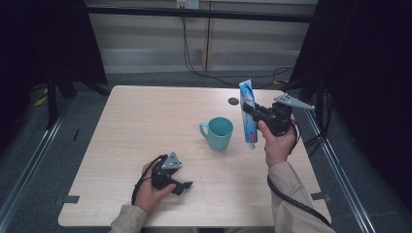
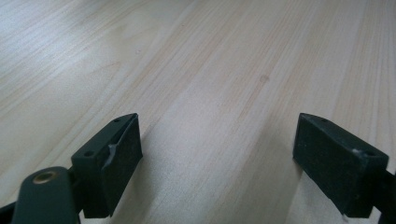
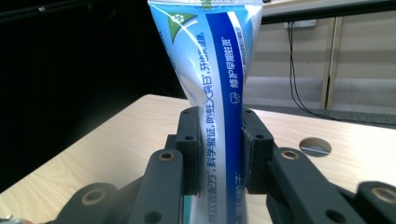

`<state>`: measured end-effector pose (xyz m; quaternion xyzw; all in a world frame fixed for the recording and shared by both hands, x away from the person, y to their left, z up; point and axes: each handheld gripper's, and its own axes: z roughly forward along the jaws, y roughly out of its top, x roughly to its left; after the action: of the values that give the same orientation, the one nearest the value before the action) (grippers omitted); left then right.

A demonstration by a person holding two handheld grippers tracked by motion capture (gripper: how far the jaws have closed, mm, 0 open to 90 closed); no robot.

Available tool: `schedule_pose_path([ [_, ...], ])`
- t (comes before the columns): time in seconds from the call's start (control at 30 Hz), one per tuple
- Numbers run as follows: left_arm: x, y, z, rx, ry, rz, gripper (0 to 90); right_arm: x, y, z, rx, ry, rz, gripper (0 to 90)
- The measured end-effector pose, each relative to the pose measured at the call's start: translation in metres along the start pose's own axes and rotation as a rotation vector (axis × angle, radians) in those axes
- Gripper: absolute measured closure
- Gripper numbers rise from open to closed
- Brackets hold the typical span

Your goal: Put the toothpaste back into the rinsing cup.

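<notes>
Wooden table (image 1: 145,126); upright blue-white toothpaste tube (image 1: 248,114).

Person: beige long sleeves (image 1: 291,187) on both forearms, cuffs at the wrists.

Left gripper (image 1: 180,184): black body, grey three-cornered plate (image 1: 172,162) on top, black cable (image 1: 141,180) looping at 9 o'clock of the hand. Jaws are blocky black pads with small screw holes and a brass-coloured pivot pin (image 2: 45,177).

Right gripper (image 1: 248,109): black linkage arms with round pivot holes, grey plate (image 1: 293,101), thick black cable (image 1: 291,199) along the sleeve.
</notes>
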<state>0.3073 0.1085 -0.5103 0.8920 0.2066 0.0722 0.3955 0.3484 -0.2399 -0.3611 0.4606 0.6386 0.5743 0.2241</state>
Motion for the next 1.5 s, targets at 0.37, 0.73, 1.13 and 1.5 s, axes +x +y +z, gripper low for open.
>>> schedule_pose_path([
  [0.37, 0.0, 0.0, 0.0, -0.005, 0.001, -0.007, 15.1, 0.002, 0.007, 0.01, -0.04, 0.018, 0.001, 73.4],
  [0.73, 0.0, 0.0, 0.0, -0.006, 0.002, -0.003, 15.1, 0.008, 0.014, 0.021, -0.056, 0.04, -0.024, 73.3],
  [1.13, 0.0, 0.0, 0.0, -0.006, 0.002, -0.004, 15.1, 0.01, 0.017, 0.033, -0.066, 0.042, -0.034, 73.2],
  [1.5, 0.0, 0.0, 0.0, -0.006, 0.001, -0.003, 15.1, 0.015, 0.022, 0.045, -0.081, 0.049, -0.045, 73.1],
])
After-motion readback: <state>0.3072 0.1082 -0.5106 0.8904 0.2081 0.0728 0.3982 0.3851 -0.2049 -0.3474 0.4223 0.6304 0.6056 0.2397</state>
